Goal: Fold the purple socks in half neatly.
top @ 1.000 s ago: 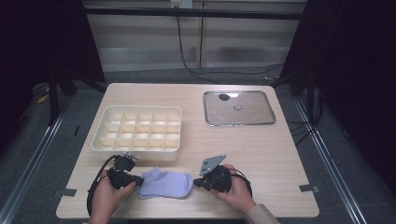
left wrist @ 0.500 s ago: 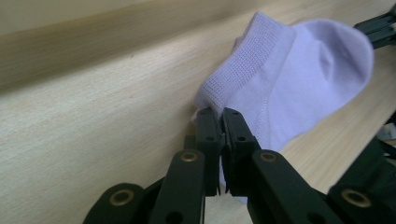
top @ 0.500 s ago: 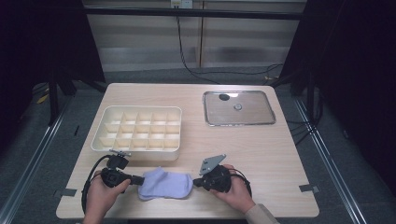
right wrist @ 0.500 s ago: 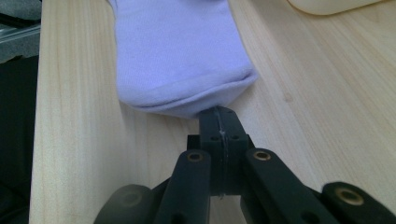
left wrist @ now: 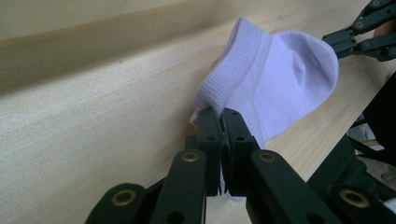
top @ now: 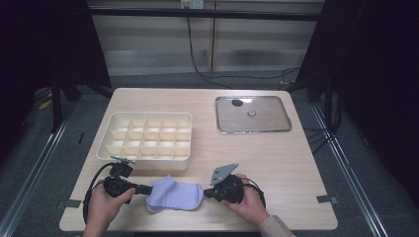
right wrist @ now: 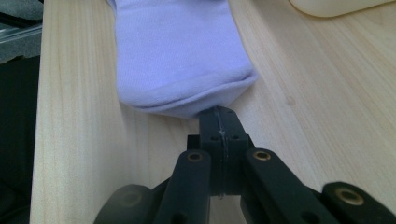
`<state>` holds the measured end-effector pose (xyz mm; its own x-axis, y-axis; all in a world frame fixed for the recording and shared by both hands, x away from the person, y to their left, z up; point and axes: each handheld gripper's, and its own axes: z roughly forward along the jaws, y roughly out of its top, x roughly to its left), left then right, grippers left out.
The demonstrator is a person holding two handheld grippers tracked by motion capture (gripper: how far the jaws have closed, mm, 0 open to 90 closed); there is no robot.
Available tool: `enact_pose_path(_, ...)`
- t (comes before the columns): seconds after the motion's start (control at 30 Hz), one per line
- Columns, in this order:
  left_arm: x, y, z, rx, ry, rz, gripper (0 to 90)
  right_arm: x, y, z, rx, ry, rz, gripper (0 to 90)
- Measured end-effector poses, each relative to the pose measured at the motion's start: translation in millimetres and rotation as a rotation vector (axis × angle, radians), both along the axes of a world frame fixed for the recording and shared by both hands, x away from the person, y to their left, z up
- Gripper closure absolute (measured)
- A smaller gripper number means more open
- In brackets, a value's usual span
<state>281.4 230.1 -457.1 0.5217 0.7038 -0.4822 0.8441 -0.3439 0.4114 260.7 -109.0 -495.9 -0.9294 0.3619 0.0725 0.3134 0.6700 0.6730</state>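
Note:
A lilac ankle sock point(top: 175, 194) lies flat on the wooden table point(top: 276, 163) near its front edge, between my two grippers. My left gripper point(top: 148, 189) is at the sock's left end. In the left gripper view its jaws point(left wrist: 220, 114) are shut on the corner of the ribbed cuff of the sock point(left wrist: 280, 74). My right gripper point(top: 205, 192) is at the sock's right end. In the right gripper view its jaws point(right wrist: 219, 114) are shut on the toe edge of the sock point(right wrist: 177, 51). Both grippers lie low and point toward each other.
A cream tray point(top: 148, 114) divided into several small compartments stands just behind the sock, and its corner point(right wrist: 336, 5) shows in the right gripper view. A flat metal-framed lid point(top: 220, 116) with a centre knob lies at the back right. Bare tabletop stretches to the right.
My left hand has shifted a little to the left and its jaws have come together on the sock's cuff. The right hand and the sock's toe end have stayed put.

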Motion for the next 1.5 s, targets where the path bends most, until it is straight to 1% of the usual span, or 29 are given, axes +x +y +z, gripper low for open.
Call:
enact_pose_path(0.03, -0.3, 0.0, 0.7, -0.018, 0.004, 0.001, 87.5, 0.1, 0.0, -0.1, 0.0, -0.004, 0.003, 90.0)
enact_pose_path(0.07, -0.8, -0.8, 1.4, -0.024, 0.0, 0.013, 87.5, -0.1, 0.2, -0.1, 0.002, -0.003, 0.001, 90.0)
enact_pose_path(0.13, -0.3, -0.3, 3.2, -0.017, -0.005, -0.004, 87.5, -0.2, 0.1, -0.1, 0.002, -0.004, 0.001, 90.0)
enact_pose_path(0.2, -0.3, -1.4, 4.3, -0.022, -0.005, 0.01, 87.4, 0.0, 0.1, 0.1, -0.001, -0.004, 0.005, 90.0)
enact_pose_path(0.23, -0.1, -1.4, 4.7, -0.018, -0.005, -0.002, 87.4, -0.7, 0.4, 0.2, -0.002, -0.001, 0.002, 90.0)
enact_pose_path(0.3, -0.6, -3.0, 6.1, -0.023, -0.002, -0.008, 87.4, -1.1, 0.8, 0.1, 0.002, 0.009, 0.006, 90.0)
enact_pose_path(0.33, -1.0, -4.3, 7.1, -0.036, 0.002, -0.011, 87.4, -0.8, 0.8, 0.3, 0.0, 0.004, 0.011, 90.0)
enact_pose_path(0.37, -1.7, -6.3, 7.6, -0.045, 0.001, 0.0, 87.4, -0.9, 1.0, 0.3, -0.001, 0.003, 0.013, 90.0)
enact_pose_path(0.5, -0.7, -8.6, 9.3, -0.03, -0.003, -0.008, 87.5, -1.0, 1.5, 0.1, 0.001, 0.004, 0.012, 90.0)
enact_pose_path(0.53, -0.6, -9.2, 10.0, -0.032, 0.0, -0.012, 87.4, -1.3, 1.7, 0.1, 0.001, 0.005, 0.01, 90.0)
enact_pose_path(0.63, -0.4, -11.7, 13.0, -0.023, -0.008, -0.021, 87.4, -1.3, 2.0, -0.1, 0.003, 0.004, 0.014, 90.0)
enact_pose_path(0.67, -0.5, -12.7, 14.1, -0.027, -0.005, -0.017, 87.4, -1.2, 2.1, -0.1, 0.004, 0.005, 0.014, 90.0)
enact_pose_path(0.77, 0.1, -14.0, 16.9, -0.012, -0.015, -0.035, 87.4, -1.5, 2.5, -0.2, 0.003, 0.006, 0.01, 90.0)
enact_pose_path(0.83, -1.0, -17.3, 18.2, -0.021, -0.014, -0.027, 87.4, -1.6, 2.7, -0.2, 0.003, 0.007, 0.01, 90.0)
enact_pose_path(0.9, -0.5, -18.4, 19.5, -0.008, -0.016, -0.045, 87.4, -1.6, 2.8, -0.4, 0.007, 0.009, 0.01, 90.0)
enact_pose_path(0.93, -0.8, -19.8, 19.6, -0.014, -0.015, -0.032, 87.4, -1.6, 2.9, -0.4, 0.008, 0.009, 0.009, 90.0)
enact_pose_path(0.97, -0.8, -20.5, 19.8, -0.012, -0.014, -0.034, 87.5, -1.6, 3.0, -0.4, 0.007, 0.009, 0.009, 90.0)
enact_pose_path(1.0, -0.3, -20.4, 20.5, -0.007, -0.011, -0.051, 87.5, -1.6, 3.0, -0.3, 0.005, 0.009, 0.009, 90.0)
enact_pose_path(1.03, -1.1, -22.2, 20.7, -0.011, -0.014, -0.039, 87.5, -1.6, 3.0, -0.2, 0.004, 0.008, 0.01, 90.0)
enact_pose_path(1.07, -0.7, -22.3, 21.5, -0.001, -0.018, -0.055, 87.4, -1.6, 3.0, -0.3, 0.004, 0.008, 0.01, 90.0)
enact_pose_path(1.1, -1.3, -23.8, 21.9, -0.004, -0.019, -0.044, 87.4, -1.6, 3.1, -0.3, 0.006, 0.009, 0.009, 90.0)
enact_pose_path(1.13, -1.5, -24.7, 22.4, -0.001, -0.02, -0.048, 87.4, -1.9, 3.2, -0.2, 0.005, 0.013, 0.007, 90.0)
enact_pose_path(1.17, -0.7, -24.4, 22.9, 0.009, -0.022, -0.071, 87.4, -1.7, 3.3, -0.3, 0.006, 0.011, 0.007, 90.0)
enact_pose_path(1.2, -2.1, -27.3, 22.7, -0.001, -0.021, -0.041, 87.4, -1.9, 3.5, -0.2, 0.005, 0.014, 0.006, 90.0)
enact_pose_path(1.27, -1.6, -28.0, 23.2, 0.002, -0.022, -0.055, 87.5, -1.5, 3.6, -0.4, 0.005, 0.009, 0.012, 90.0)
enact_pose_path(1.33, -2.0, -29.6, 23.8, -0.001, -0.023, -0.051, 87.5, -1.9, 3.8, -0.2, 0.004, 0.015, 0.008, 90.0)
enact_pose_path(1.4, -1.6, -29.7, 25.2, 0.004, -0.024, -0.068, 87.4, -1.6, 3.9, -0.3, 0.005, 0.01, 0.013, 90.0)
enact_pose_path(1.43, -2.1, -30.7, 25.8, 0.005, -0.028, -0.062, 87.5, -1.6, 3.9, -0.3, 0.005, 0.009, 0.014, 90.0)
enact_pose_path(1.5, -1.6, -31.1, 26.7, 0.009, -0.028, -0.075, 87.5, -1.5, 3.9, -0.4, 0.007, 0.01, 0.014, 90.0)
